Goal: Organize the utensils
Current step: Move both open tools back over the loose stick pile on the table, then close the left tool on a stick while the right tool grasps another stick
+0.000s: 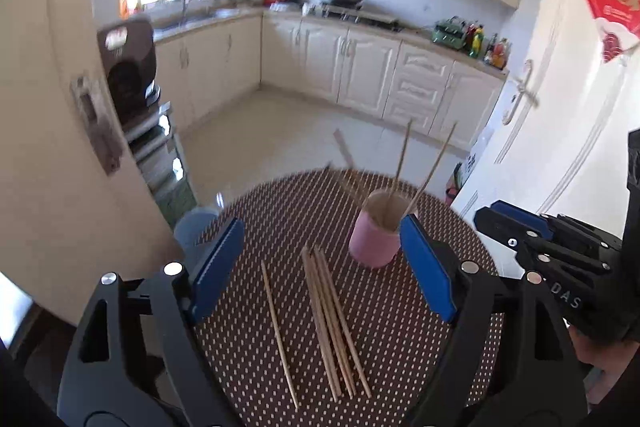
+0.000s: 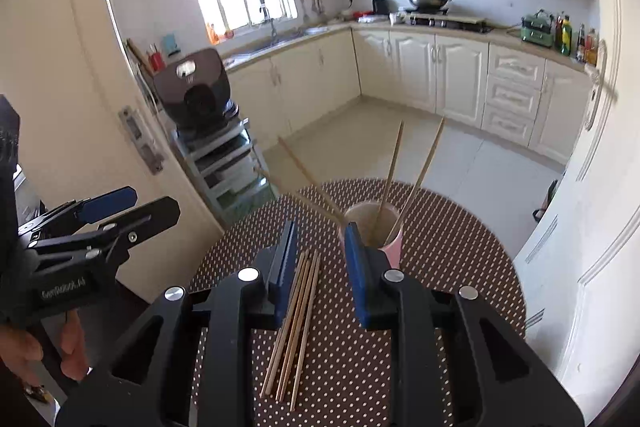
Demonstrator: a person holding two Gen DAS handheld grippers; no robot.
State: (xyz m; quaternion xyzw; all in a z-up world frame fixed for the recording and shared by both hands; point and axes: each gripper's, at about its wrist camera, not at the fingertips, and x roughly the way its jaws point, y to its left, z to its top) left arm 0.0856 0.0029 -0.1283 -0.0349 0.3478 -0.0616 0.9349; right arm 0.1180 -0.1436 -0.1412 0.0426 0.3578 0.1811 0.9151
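Your half-open, empty right gripper straddled the loose wooden chopsticks; pinch one, avoiding the pink cup; left gripper gaped empty.

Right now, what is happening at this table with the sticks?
A person holds two grippers over a dotted table and sorts chopsticks. Several already stand in the pink cup. A bundle of chopsticks lies below the open right gripper. One single chopstick lies apart. The left gripper is open, holding nothing.
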